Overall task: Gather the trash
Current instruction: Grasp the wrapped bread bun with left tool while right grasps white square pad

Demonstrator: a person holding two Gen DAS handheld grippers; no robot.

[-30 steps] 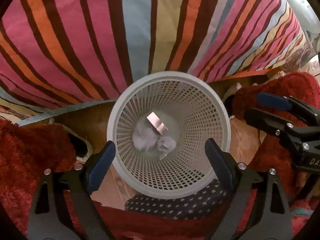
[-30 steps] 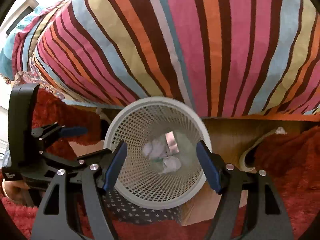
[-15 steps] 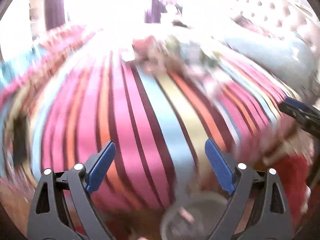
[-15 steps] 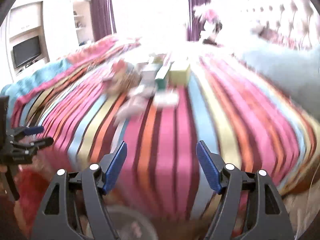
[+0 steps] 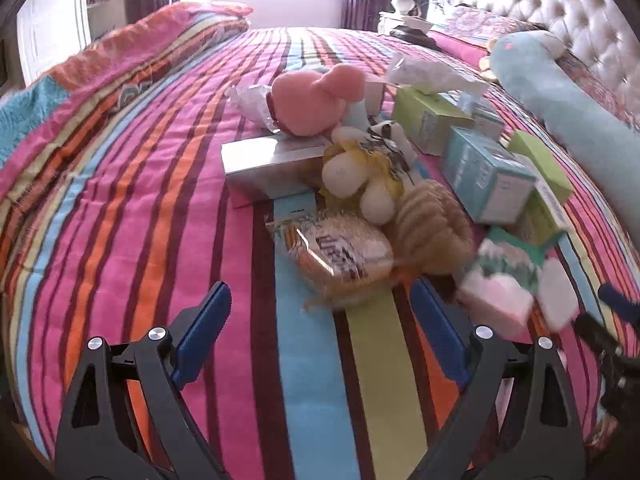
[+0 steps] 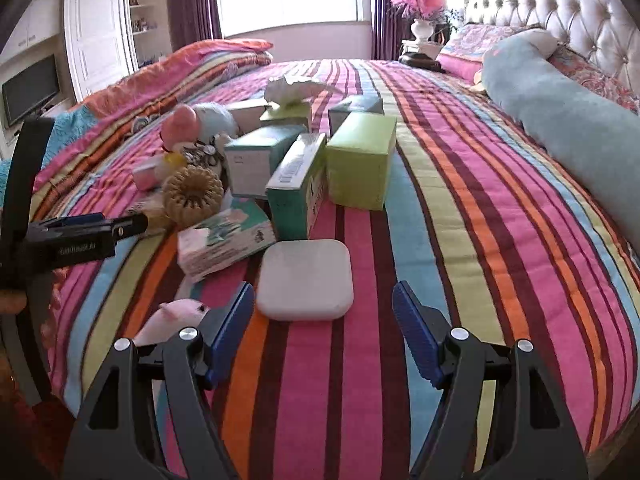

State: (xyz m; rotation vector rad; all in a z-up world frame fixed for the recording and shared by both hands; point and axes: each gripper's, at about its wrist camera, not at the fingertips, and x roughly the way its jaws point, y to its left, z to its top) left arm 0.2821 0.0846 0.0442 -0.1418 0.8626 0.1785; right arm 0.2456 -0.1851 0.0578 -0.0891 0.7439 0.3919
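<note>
Both grippers hover over a striped bed covered with clutter. My left gripper (image 5: 320,312) is open and empty, just short of a clear snack wrapper (image 5: 340,252) and a tan knitted ring (image 5: 432,224). My right gripper (image 6: 322,316) is open and empty, right in front of a flat white square pad (image 6: 306,280). A small tissue pack (image 6: 224,244) and a pink crumpled piece (image 6: 172,318) lie left of the pad. A crumpled plastic bag (image 5: 252,104) lies by a pink plush (image 5: 316,96).
Green and teal cartons (image 6: 360,160) stand in a cluster mid-bed, with a tissue box (image 5: 428,116) and a silver box (image 5: 268,164). A long blue plush (image 6: 560,112) lies along the right by the tufted headboard (image 6: 580,12). The left gripper shows at the right wrist view's left edge (image 6: 80,236).
Both grippers have swung up from over the white mesh waste basket on the floor to face the bed top. The basket is out of view now.
</note>
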